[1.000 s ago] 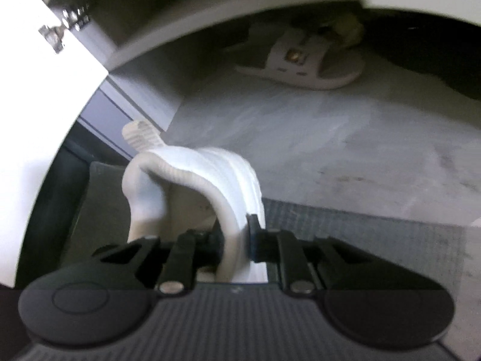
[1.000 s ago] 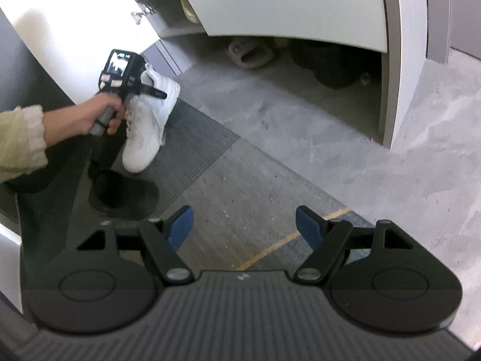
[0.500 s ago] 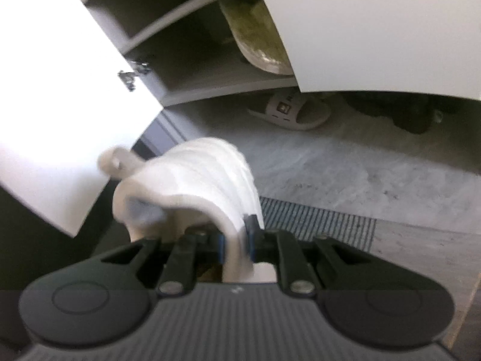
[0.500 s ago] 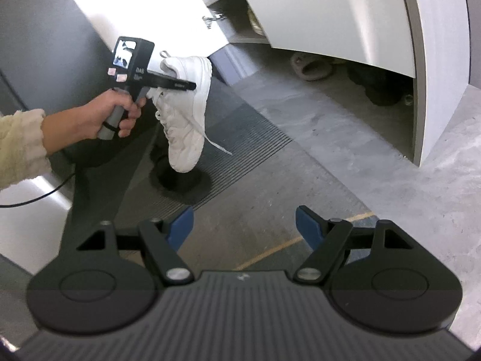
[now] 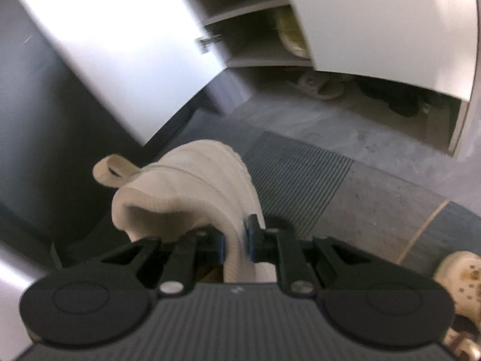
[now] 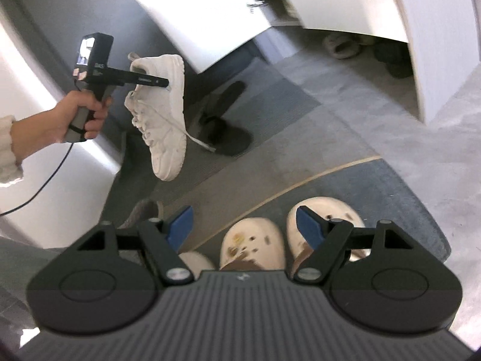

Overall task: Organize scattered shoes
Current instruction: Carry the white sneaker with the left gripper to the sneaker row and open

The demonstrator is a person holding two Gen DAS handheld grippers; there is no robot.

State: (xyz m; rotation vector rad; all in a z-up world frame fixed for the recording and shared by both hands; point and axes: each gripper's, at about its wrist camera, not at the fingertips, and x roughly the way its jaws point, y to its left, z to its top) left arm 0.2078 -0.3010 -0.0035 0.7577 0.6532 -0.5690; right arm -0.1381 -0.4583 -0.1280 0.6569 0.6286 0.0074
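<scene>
Fingers (image 5: 223, 245) of the left gripper (image 5: 236, 245) are clamped on the padded collar of a white sneaker (image 5: 207, 186), one blue pad inside the shoe's opening and the other against its outer side. Seen from the right wrist, that sneaker (image 6: 162, 114) hangs in the air from the left gripper (image 6: 163, 82), toe down and sole turned toward the cabinet, with a loose lace end trailing below it; a person's left hand (image 6: 79, 117) grips the tool's handle, a cream knitted cuff at the wrist.

On the right gripper (image 6: 245, 230), the blue fingers (image 6: 182, 224) stand wide apart with nothing between them. Just below them are cream clogs (image 6: 252, 245) with small charms, on the feet of the person; one clog (image 5: 460, 276) also shows at the lower right edge of the left wrist view.

Beneath the hanging sneaker, a dark ribbed doormat (image 6: 240, 96) lies on the grey concrete floor (image 6: 390, 138), and a dark shoe (image 6: 228, 138) rests on the mat near the sneaker's toe. Farther off, a white shoe cabinet (image 5: 390, 24) has its left door (image 5: 114, 45) swung open, showing shelves (image 5: 255, 60); a pale shoe (image 5: 293, 39), blurred, sits on one shelf. In the gap under the cabinet lie a pale slide sandal (image 5: 318, 85) and, to its right, dark footwear (image 5: 399, 99) too shadowed to make out.
</scene>
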